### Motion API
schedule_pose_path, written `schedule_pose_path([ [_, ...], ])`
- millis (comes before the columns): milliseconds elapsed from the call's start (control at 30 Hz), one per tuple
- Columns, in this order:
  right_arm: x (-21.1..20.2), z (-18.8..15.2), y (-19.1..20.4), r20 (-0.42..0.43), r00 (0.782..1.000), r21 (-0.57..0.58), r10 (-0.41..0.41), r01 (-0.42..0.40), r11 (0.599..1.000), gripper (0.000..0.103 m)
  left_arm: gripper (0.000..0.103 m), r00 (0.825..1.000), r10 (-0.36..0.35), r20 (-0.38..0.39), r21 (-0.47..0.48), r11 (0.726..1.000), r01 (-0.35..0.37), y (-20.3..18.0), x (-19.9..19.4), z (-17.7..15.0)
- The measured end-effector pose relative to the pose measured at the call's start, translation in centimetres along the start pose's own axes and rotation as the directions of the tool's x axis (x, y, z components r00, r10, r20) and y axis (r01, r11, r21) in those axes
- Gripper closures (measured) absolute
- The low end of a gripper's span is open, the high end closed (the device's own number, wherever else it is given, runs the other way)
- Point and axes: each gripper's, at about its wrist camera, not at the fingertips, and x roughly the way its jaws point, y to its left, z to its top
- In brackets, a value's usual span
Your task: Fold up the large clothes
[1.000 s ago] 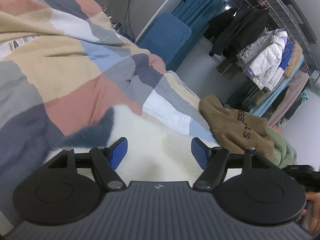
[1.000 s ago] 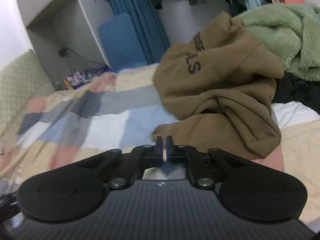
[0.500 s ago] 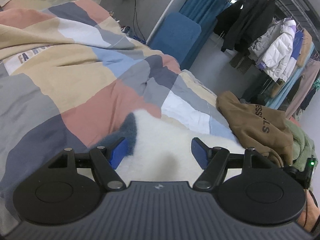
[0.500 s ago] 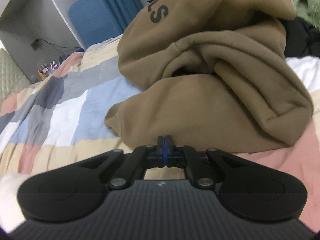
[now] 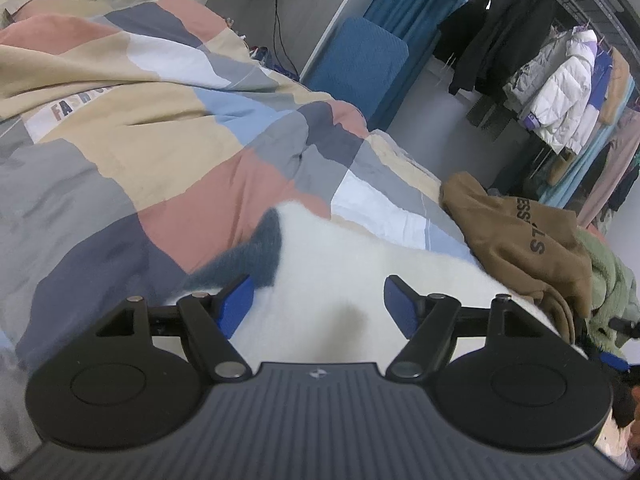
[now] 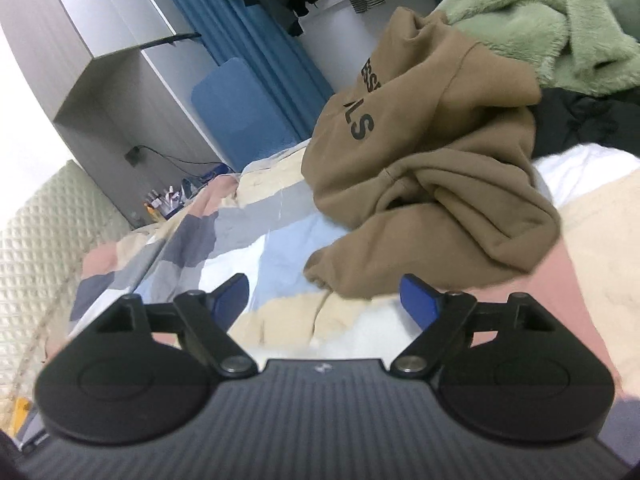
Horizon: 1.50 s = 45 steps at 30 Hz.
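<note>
Left wrist view: both hand-held grippers released over the bed.
Left hand-held gripper (image 5: 318, 300) gapes above a fluffy white garment (image 5: 360, 276); right hand-held gripper (image 6: 324, 298) gapes before a crumpled brown hoodie (image 6: 432, 184) lettered "LS"; patchwork duvet (image 5: 160, 152) reads "FASH".

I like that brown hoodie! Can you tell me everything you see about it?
The brown hoodie is thick, soft-looking fleece with black letters printed on it. It lies crumpled in a heap, unfolded, on the patchwork quilt. A fuzzy green garment and something black press against its far side. Neither gripper touches it.
</note>
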Motion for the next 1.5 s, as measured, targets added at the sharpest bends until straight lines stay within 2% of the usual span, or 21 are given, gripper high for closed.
schedule_pose_path([
  [167, 0.0, -1.1, -1.1, -0.098, 0.986, -0.047, -0.135, 0.131, 0.990, 0.018, 0.026, 0.999, 0.031, -0.010, 0.029, 0.999, -0.031, -0.1, 0.0, -0.2],
  [400, 3.1, -1.7, -2.8, -0.186, 0.976, -0.046, -0.113, 0.106, 0.993, 0.017, 0.025, 0.998, 0.062, -0.009, 0.080, 0.995, -0.061, -0.5, 0.6, -0.5],
  [500, 3.5, -2.1, -2.6, -0.186, 0.978, -0.066, -0.096, 0.085, 0.994, 0.017, 0.024, 0.998, 0.060, -0.010, 0.077, 0.995, -0.059, -0.5, 0.7, -0.5],
  [567, 3.5, -2.2, -2.2, -0.188, 0.978, -0.106, -0.091, 0.072, 0.992, 0.022, 0.023, 0.998, 0.060, -0.011, 0.078, 0.995, -0.059, -0.5, 0.9, -0.5],
  [667, 3.7, -2.2, -1.9, -0.204, 0.976, -0.140, -0.078, 0.050, 0.989, 0.045, 0.022, 0.998, 0.064, -0.012, 0.084, 0.994, -0.062, -0.7, 1.1, -0.6],
  [733, 3.7, -2.2, -1.4, -0.210, 0.976, -0.159, -0.060, 0.027, 0.987, 0.076, 0.022, 0.998, 0.066, -0.012, 0.089, 0.994, -0.064, -0.8, 1.3, -0.6],
  [833, 3.3, -2.1, -0.1, -0.206, 0.978, -0.213, -0.027, -0.018, 0.977, 0.083, 0.022, 0.998, 0.066, -0.012, 0.084, 0.994, -0.065, -0.7, 1.2, -0.5],
  [900, 3.0, -1.9, 0.5, -0.184, 0.983, -0.263, -0.023, -0.027, 0.964, 0.085, 0.022, 0.998, 0.063, -0.008, 0.074, 0.995, -0.062, -0.6, 1.2, -0.5],
  [1033, 1.1, -0.1, 0.5, -0.052, 0.995, -0.215, 0.082, -0.091, 0.972, 0.087, 0.022, 0.999, 0.040, 0.012, 0.037, 0.998, -0.041, -0.2, 0.7, -0.3],
  [1133, 1.1, 0.8, 0.9, 0.005, 0.996, -0.209, 0.084, -0.081, 0.974, 0.087, 0.022, 0.999, 0.028, 0.017, 0.021, 0.999, -0.029, -0.1, 0.5, -0.3],
  [1233, 3.9, 0.7, 0.5, -0.029, 1.000, -0.190, 0.007, -0.012, 0.982, 0.087, 0.022, 1.000, 0.021, -0.003, 0.006, 1.000, -0.021, 0.0, 1.0, -0.4],
  [1367, 8.0, -1.3, -1.0, -0.122, 0.985, -0.193, -0.119, 0.094, 0.977, 0.084, 0.022, 1.000, 0.015, -0.016, -0.028, 0.999, -0.015, 0.4, 1.2, -0.4],
  [1433, 8.4, -1.8, -1.0, -0.114, 0.985, -0.205, -0.131, 0.106, 0.973, 0.079, 0.022, 1.000, 0.027, -0.002, -0.020, 0.999, -0.027, 0.4, 0.4, -0.6],
  [1500, 8.0, -1.6, -1.2, -0.106, 0.988, -0.162, -0.116, 0.098, 0.982, 0.078, 0.022, 1.000, 0.027, 0.005, -0.019, 0.999, -0.027, 0.4, -0.9, -1.0],
])
